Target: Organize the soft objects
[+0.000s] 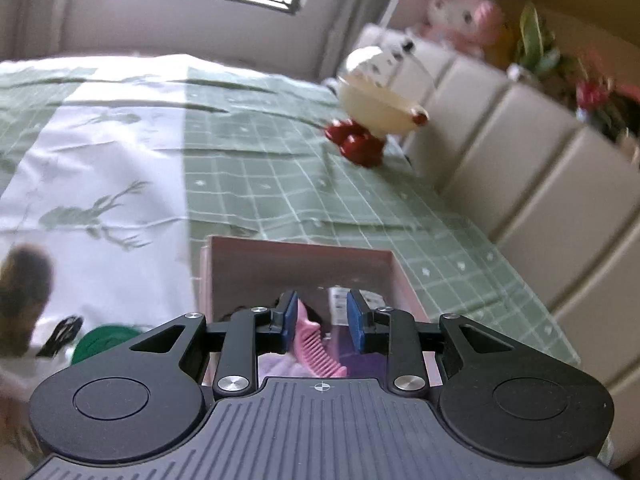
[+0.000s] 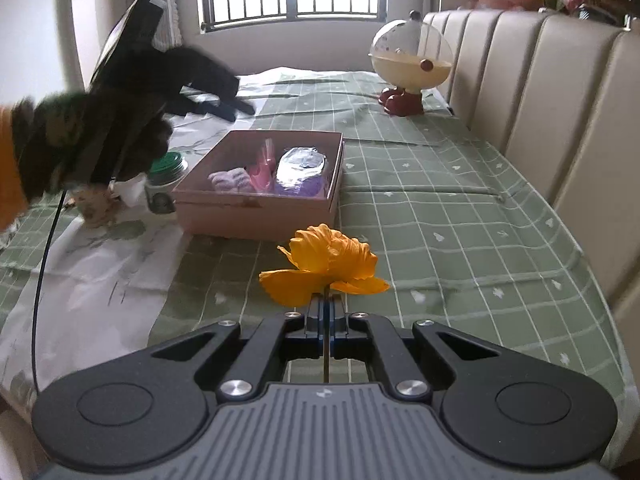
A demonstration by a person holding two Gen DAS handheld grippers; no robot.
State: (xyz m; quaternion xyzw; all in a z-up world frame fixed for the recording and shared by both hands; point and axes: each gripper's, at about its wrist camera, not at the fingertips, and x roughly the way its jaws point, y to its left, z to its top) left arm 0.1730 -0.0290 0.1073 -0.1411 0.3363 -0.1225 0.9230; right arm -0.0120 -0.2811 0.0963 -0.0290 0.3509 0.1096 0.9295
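The right gripper (image 2: 327,312) has its jaws pressed together on the thin stem of an orange fabric flower (image 2: 326,262), which stands up just ahead of the fingertips. The stem is slim and the bloom top-heavy, so I judge it could twist or slip in the grip if the hand swings fast.

The left gripper (image 1: 322,316) is partly spread, with nothing visibly pinched; its jaws hover over the pink box (image 2: 256,200), above a pink comb (image 1: 316,340) and the purple soft items (image 2: 298,178) already inside. In the right wrist view that tool looks dark and blurred above the box's left corner.

The box sits mid-bed on the green checked bedspread (image 2: 440,208), well short of the headboard edge. Both tools converging on one box risk a bump that knocks the flower or nudges the green-lidded jar (image 2: 166,178) touching the box's left side.
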